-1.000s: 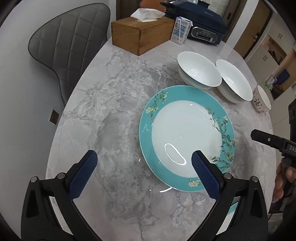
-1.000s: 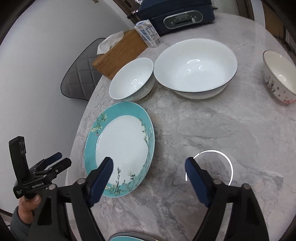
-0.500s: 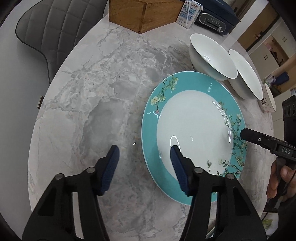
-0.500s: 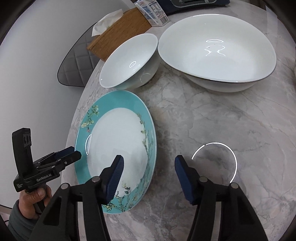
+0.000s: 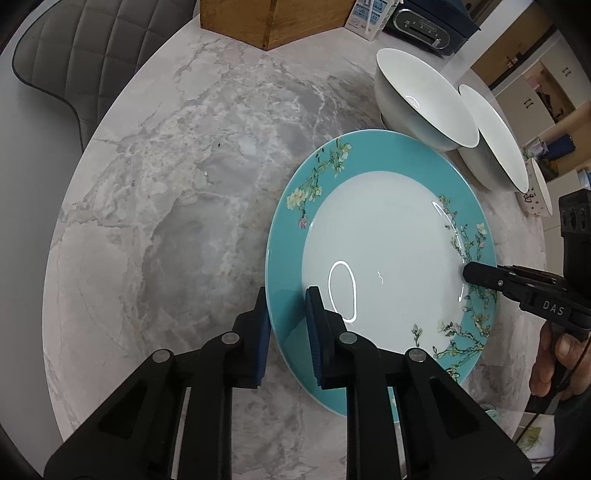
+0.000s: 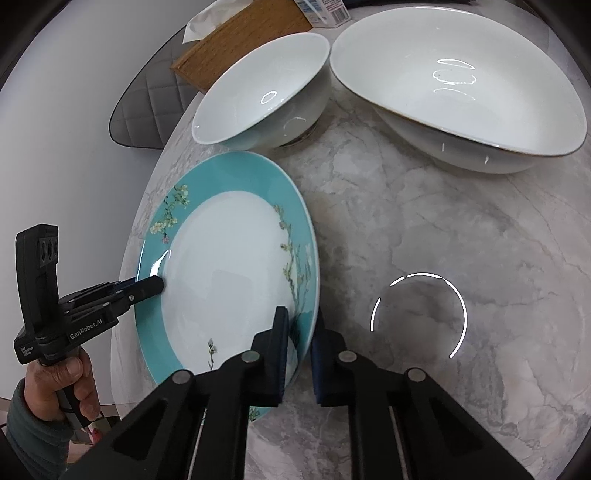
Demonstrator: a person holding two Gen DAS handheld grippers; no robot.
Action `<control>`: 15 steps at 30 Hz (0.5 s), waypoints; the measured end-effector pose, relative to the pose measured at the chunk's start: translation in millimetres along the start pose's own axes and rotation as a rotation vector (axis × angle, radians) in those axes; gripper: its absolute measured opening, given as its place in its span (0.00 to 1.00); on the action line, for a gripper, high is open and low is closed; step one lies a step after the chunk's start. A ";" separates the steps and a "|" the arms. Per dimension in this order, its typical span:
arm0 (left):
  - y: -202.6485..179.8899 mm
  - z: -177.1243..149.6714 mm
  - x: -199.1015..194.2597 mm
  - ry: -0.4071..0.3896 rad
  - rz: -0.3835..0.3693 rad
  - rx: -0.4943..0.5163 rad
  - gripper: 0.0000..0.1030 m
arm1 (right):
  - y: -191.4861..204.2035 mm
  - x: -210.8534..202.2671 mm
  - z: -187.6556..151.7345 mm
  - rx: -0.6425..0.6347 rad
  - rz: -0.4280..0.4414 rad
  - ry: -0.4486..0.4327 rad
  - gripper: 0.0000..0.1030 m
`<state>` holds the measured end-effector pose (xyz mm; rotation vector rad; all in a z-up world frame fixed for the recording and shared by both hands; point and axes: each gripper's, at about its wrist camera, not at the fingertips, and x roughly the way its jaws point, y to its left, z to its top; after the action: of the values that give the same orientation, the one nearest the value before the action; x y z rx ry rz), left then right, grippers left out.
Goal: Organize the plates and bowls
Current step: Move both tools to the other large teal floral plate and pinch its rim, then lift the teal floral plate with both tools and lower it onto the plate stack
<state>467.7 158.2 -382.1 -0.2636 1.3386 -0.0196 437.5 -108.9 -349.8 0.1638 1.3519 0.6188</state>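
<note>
A teal-rimmed plate [image 5: 380, 251] [image 6: 229, 258] with flower sprigs lies on the marble table [image 5: 184, 184]. My left gripper [image 5: 287, 295] straddles its left rim, one pad on top and one outside the edge. Its jaws are closing with the rim between them. From the right wrist view the left gripper [image 6: 159, 283] looks pinched on that rim. My right gripper [image 6: 301, 314] is shut on the opposite rim, and its tip [image 5: 466, 272] shows on the plate. A small white bowl [image 5: 424, 99] [image 6: 258, 92] and a large white bowl [image 5: 491, 140] [image 6: 454, 81] stand just beyond the plate.
A small patterned bowl [image 5: 537, 195] sits past the large one. At the table's far side are a wooden tissue box [image 5: 273, 18], a milk carton [image 5: 371, 16] and a dark appliance [image 5: 428, 22]. A grey quilted chair [image 5: 55, 62] stands off the left edge.
Both grippers came down onto the plate and closed from wide open onto its two opposite rims. The plate and bowls have stayed where they were.
</note>
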 end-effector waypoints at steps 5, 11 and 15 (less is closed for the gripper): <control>4.8 1.5 0.5 0.010 -0.044 -0.031 0.14 | -4.6 -0.7 1.3 0.025 0.017 0.007 0.11; 16.9 3.9 2.1 0.037 -0.115 -0.063 0.12 | -16.7 -1.6 1.9 0.069 0.087 0.018 0.09; 26.1 6.7 5.2 0.060 -0.173 -0.114 0.11 | -24.9 -2.3 -0.9 0.099 0.131 0.020 0.08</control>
<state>471.9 183.9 -390.9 -0.4784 1.3748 -0.0974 444.4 -131.0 -359.4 0.3288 1.4003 0.6643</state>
